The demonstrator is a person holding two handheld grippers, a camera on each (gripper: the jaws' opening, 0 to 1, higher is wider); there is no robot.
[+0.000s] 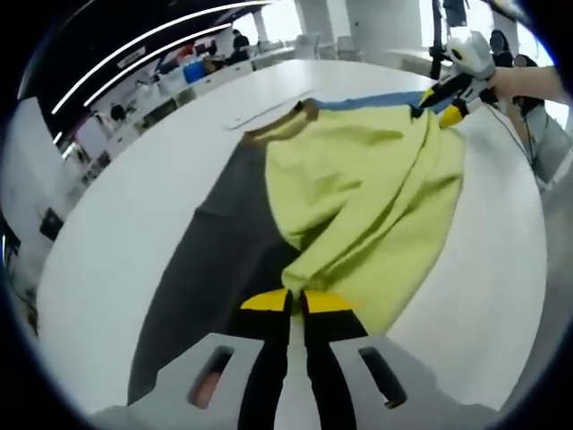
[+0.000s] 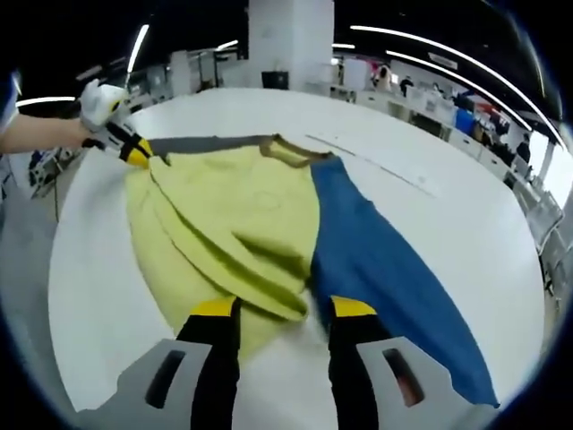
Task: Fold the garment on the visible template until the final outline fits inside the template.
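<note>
Partway through folding, the yellow-green garment [image 1: 367, 197] lies bunched over the dark template [image 1: 219, 260] on the white table [image 1: 116, 242], left gripper [image 1: 295, 300] clamped on its hem, right gripper [image 2: 285, 309] spread apart.

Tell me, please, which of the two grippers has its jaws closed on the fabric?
The left gripper: its yellow-tipped jaws pinch the yellow-green garment nearly shut. The right gripper has its jaws set apart, straddling the fabric's edge.
</note>
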